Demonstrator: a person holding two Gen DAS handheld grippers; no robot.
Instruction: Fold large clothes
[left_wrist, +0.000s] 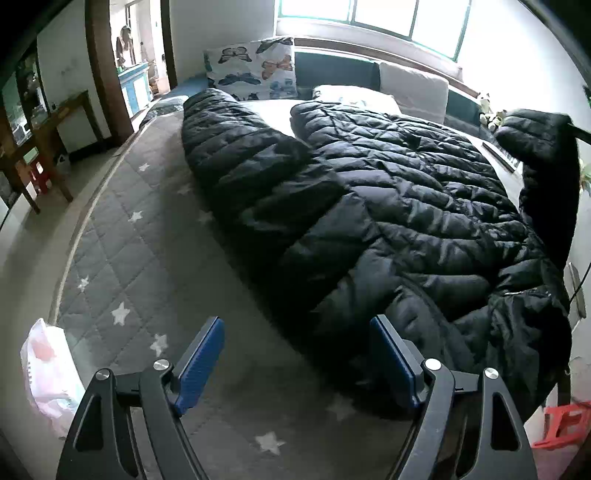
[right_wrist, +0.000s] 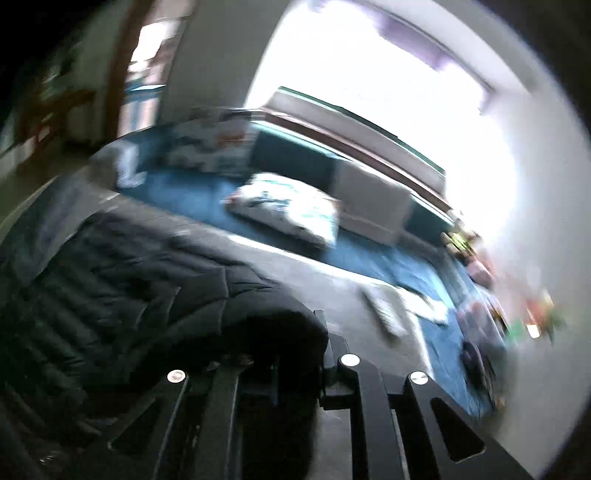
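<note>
A large black quilted puffer jacket (left_wrist: 369, 203) lies spread across the grey star-patterned bed cover (left_wrist: 122, 258). My left gripper (left_wrist: 297, 332) hangs open just above the cover at the jacket's near edge, its blue pads touching nothing. At the right, one sleeve (left_wrist: 543, 155) is raised off the bed. The right wrist view is blurred. There, black jacket fabric (right_wrist: 258, 332) is bunched over my right gripper (right_wrist: 280, 350), which is shut on it; its fingertips are mostly hidden by the cloth.
A butterfly pillow (left_wrist: 255, 70) and a white pillow (left_wrist: 354, 98) lie at the headboard under a bright window. A wooden table (left_wrist: 55, 122) stands left of the bed. A pale plastic bag (left_wrist: 44, 373) and a red stool (left_wrist: 565, 424) sit at the near corners.
</note>
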